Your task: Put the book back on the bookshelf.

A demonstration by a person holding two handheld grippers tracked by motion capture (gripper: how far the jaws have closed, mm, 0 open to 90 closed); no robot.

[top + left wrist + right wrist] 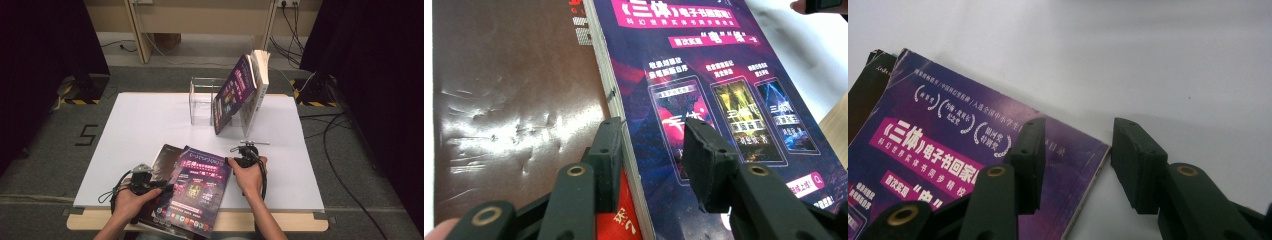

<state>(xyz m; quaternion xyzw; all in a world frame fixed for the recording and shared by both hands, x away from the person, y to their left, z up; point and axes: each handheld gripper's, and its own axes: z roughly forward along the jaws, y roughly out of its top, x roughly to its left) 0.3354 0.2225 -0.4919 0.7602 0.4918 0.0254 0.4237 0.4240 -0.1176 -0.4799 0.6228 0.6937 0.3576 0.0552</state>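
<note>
Magazine (197, 192) with a purple cover is laid flat at the near edge of the white table (145, 125), partly overlapping a dark brown book (164, 165) beneath it. Its long axis is set on a slant: the near end overhangs the table's front edge, while the far end is pointed away and slightly to the right, toward the clear stand (202, 100) and the two books (245, 92) leaned against it.

In the left gripper view, the left gripper (651, 155) is placed at the magazine's left long edge, one jaw over the brown book just beside that edge, the other over the purple cover. The jaws are seen apart, and whether the pads press on the magazine cannot be told.

In the right gripper view, the right gripper (1075, 162) is held at the far right corner, its jaws spread wide, one over the cover and one over bare table, with nothing clamped.
</note>
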